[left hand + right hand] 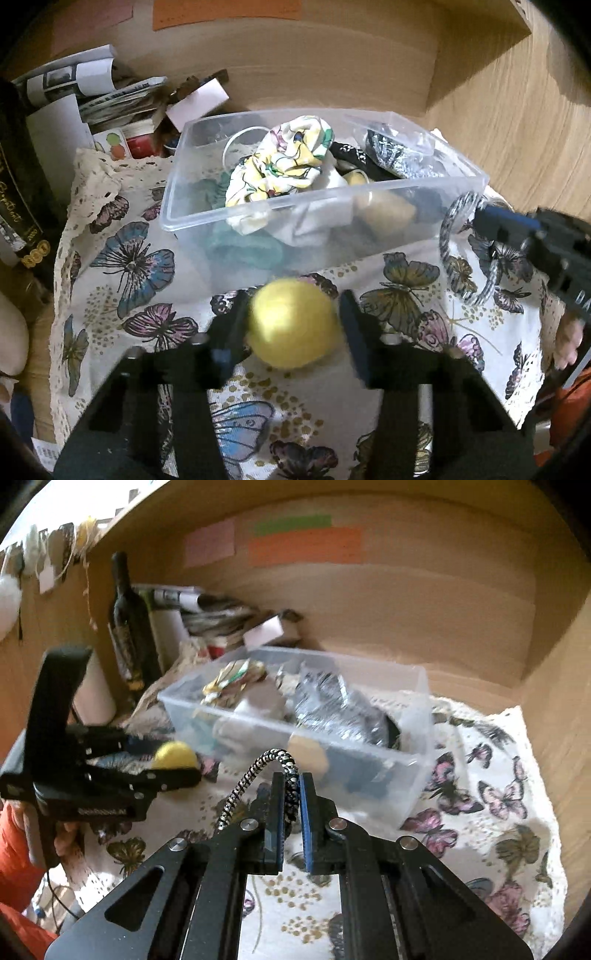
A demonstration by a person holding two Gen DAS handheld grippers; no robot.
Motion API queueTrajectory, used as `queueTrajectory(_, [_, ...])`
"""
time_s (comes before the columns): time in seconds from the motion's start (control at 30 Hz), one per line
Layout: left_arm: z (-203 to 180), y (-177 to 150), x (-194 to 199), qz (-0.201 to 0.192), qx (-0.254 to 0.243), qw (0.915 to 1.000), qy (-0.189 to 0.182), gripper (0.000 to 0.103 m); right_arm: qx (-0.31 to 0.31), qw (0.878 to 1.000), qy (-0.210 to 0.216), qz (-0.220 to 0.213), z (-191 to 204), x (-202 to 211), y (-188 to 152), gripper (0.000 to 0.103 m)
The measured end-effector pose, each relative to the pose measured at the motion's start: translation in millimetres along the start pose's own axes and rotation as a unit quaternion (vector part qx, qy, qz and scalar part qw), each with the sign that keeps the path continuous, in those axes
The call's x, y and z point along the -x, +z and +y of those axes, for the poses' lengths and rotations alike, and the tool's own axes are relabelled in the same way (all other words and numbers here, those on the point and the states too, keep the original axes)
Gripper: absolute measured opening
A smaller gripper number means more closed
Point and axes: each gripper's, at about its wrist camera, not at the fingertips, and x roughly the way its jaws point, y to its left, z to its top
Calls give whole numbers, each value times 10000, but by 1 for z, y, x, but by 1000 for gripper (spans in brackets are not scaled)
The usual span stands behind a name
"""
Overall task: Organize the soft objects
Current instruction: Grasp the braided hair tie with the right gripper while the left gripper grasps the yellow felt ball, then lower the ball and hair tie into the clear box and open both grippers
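Left hand-held gripper point(295, 325) clamped on a yellow ball point(293, 323), one finger on each side of it, held just above the butterfly-print cloth point(129, 295) and close to the near wall of the clear plastic bin point(258, 218), which lies at 12 o'clock from it. From the right wrist view the same ball point(173, 757) shows at 9 o'clock, with the left gripper point(177, 764) around it. Right hand-held gripper point(291, 805) nearly closed on a black-and-white patterned band point(258, 775); the band is pinched between the blue pads point(304, 812) and arcs up and off toward 10 o'clock. In the left wrist view that band point(448, 236) hangs as a loop from the right gripper point(480, 214) at 3 o'clock, beside the bin's right corner; whether it touches the bin wall, cannot tell. The bin point(413, 760) sits on the cloth and holds a floral fabric bundle point(284, 162) heaped near the middle, something teal point(236, 251) low at the left, and dark patterned pieces point(391, 155) at the right. Behind the bin, at 10 to 11 o'clock: a stack of papers point(110, 99) and a dark bottle point(129, 627) standing upright against the wooden wall. Coloured paper strips point(306, 546) are stuck to the back panel.
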Motion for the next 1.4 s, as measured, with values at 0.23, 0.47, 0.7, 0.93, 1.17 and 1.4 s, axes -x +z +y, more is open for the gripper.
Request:
queueTrajectory(0.23, [1,8,32,-499,65,9987,-50,44,-70,9992,-69,-382,-6,11,19,7])
queueTrajectory(0.47, [3,34,64,-1113,32,9937,139,44,-81,9965,-123,-820,-8,19,43,7])
queueTrajectory(0.7, [11,59,62,-1325,120,9909,207,44,-19,9955,-141,-938,-4,1,69,7])
queueTrajectory(0.93, [23,68,31,-1039,292,9939,237,44,101,9978,-177,-633,3,-38,78,7])
queueTrajectory(1.17, [30,67,10,-758,366,9961,248,44,238,9993,-185,-207,8,-70,73,7])
queueTrajectory(1.4, [28,63,6,-683,275,9967,329,48,276,9994,-182,-64,7,-72,72,7])
